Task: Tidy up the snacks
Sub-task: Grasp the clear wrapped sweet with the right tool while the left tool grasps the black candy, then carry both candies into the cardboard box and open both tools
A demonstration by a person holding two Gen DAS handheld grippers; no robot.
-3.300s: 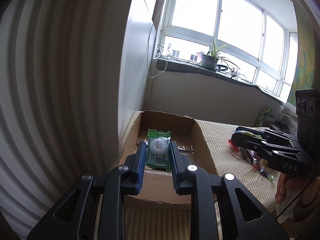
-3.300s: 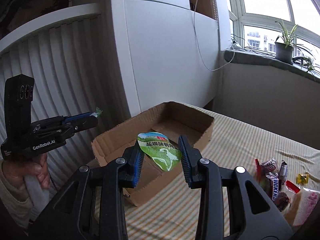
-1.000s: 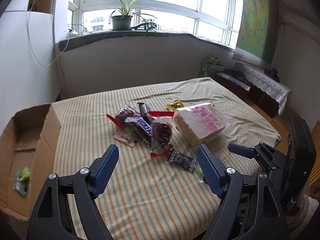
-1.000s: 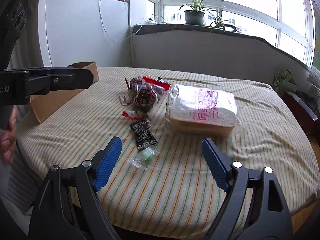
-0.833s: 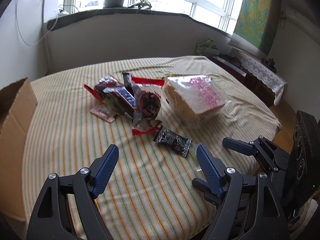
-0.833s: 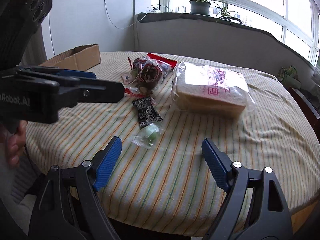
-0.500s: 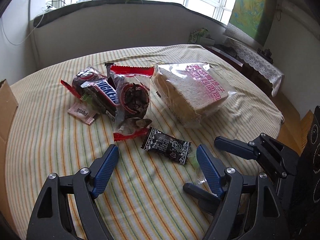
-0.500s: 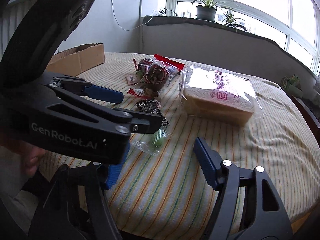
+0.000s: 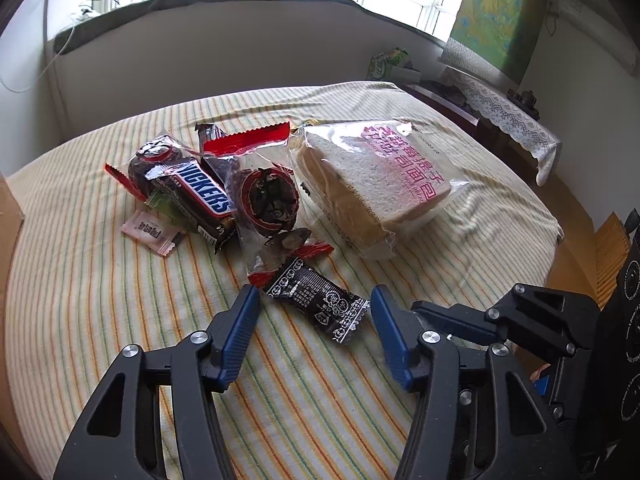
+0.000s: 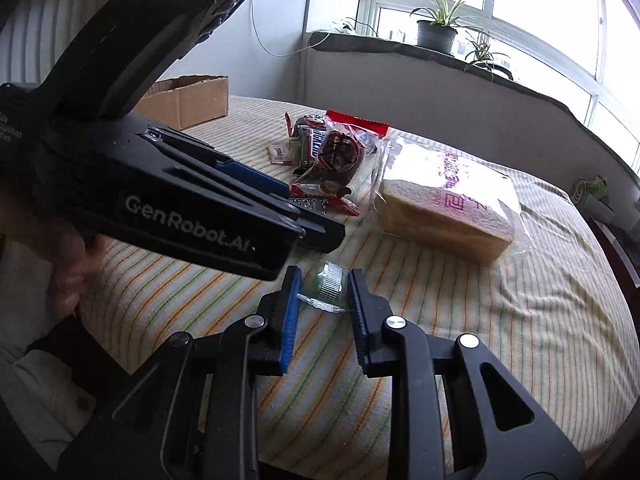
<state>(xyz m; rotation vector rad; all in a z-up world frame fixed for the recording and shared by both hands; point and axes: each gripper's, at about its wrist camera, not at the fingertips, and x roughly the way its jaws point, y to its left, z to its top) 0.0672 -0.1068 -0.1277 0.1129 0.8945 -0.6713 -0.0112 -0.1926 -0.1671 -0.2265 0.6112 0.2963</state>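
striped yellow-and-white cloth covers the round table (image 9: 100, 300), with a window sill and potted plants behind it. a brown cardboard box (image 10: 192, 98) sits at the table's far left edge in the right wrist view, well apart from the snack pile. largest in the pile is the clear bag of white sliced bread with pink print (image 9: 372, 180), beside a clear red-topped bag of dark dried fruit (image 9: 268, 196) and a brown snickers bar (image 9: 196, 196).

nearer the front edge lie the two small pieces the next move depends on. the black printed sachet (image 9: 318, 300) rests flat on the cloth just ahead of the left gripper (image 9: 314, 328), its long axis running diagonally from the left fingertip toward the right one; the jaws are spread wide and empty, either side of it. the small clear-wrapped green candy (image 10: 328, 284) lies between the fingertips of the right gripper (image 10: 322, 292), whose jaws are narrowed around it; whether the pads already touch the wrapper i cannot tell.
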